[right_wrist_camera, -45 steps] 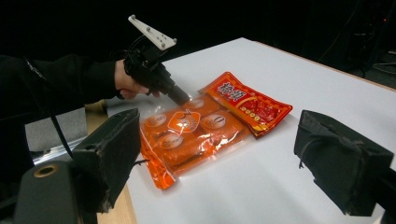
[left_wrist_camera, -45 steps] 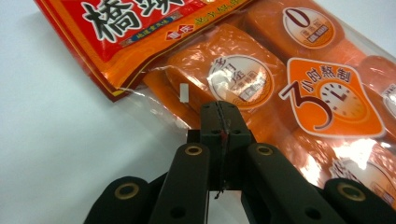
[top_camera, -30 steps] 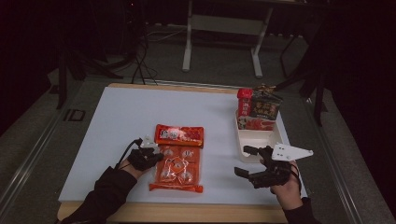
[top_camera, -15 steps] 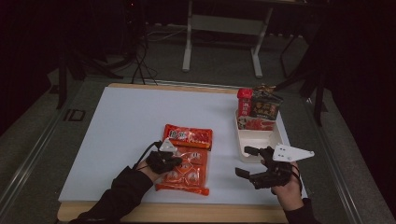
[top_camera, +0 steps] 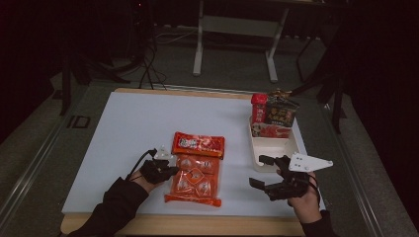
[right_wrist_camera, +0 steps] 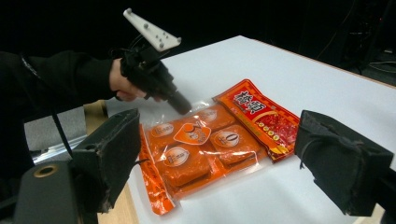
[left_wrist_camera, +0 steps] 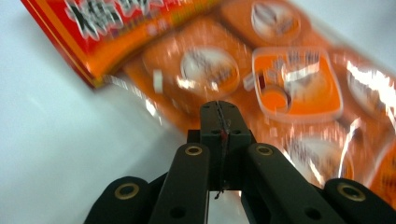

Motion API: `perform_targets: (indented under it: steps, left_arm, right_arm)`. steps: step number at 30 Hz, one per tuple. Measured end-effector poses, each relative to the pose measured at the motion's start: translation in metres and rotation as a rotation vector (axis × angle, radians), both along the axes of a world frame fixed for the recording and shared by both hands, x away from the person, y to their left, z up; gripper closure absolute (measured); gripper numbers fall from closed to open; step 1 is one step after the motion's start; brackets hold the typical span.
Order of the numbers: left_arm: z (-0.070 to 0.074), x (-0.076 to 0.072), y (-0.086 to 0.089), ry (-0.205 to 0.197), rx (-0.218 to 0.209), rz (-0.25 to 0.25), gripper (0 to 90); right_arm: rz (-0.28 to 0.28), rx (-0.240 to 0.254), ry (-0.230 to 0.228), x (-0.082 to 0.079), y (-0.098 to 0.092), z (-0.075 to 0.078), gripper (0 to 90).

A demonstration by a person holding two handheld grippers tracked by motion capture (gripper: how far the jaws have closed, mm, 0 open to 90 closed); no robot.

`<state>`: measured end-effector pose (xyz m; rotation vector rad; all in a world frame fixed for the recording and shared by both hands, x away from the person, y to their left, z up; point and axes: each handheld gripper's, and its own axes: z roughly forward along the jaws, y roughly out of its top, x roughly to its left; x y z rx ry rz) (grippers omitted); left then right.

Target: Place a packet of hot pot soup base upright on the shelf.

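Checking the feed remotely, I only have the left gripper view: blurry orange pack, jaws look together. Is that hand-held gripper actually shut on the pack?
Observer: Its jaws are closed at the clear edge of the orange snack pack; the right gripper view shows the left hand-held gripper tip on that edge. I cannot tell whether film is pinched.
Operator: Where's the other one?
Observer: The right hand-held gripper is open and holds nothing, just in front of the white tray.
Operator: Anything in that tray?
Observer: Snack packets stand at its far end; the near part is bare.
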<state>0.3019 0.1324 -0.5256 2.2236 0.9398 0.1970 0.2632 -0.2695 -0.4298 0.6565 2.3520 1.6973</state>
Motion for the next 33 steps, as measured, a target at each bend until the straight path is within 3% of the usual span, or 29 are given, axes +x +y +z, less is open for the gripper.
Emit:
perform_targets:
  steps: [2,5,8,18,26,33]
  left_arm:
    - [-0.004,-0.002,0.001,0.008,0.017,-0.009,90.0]
    - [-0.006,0.0,0.002,0.02,-0.009,-0.007,90.0]
    - [-0.006,0.001,-0.008,0.001,0.012,-0.007,90.0]
    - [-0.007,0.004,-0.035,0.003,-0.005,-0.039,90.0]
    - [-0.006,0.011,-0.059,-0.008,0.011,-0.068,90.0]
    - [0.001,0.018,-0.049,-0.019,-0.021,-0.04,89.3]
  right_arm:
    - [0.001,0.003,0.001,0.0,0.0,0.0,14.7]
    - [0.002,0.001,0.002,0.0,0.001,0.0,14.7]
    - [0.004,0.002,0.003,0.0,0.002,0.0,14.7]
    - [0.007,0.001,0.009,0.0,0.002,-0.001,14.7]
    - [0.007,0.003,0.008,0.0,0.001,-0.002,14.7]
    - [0.008,0.004,0.01,0.0,0.001,-0.002,14.7]
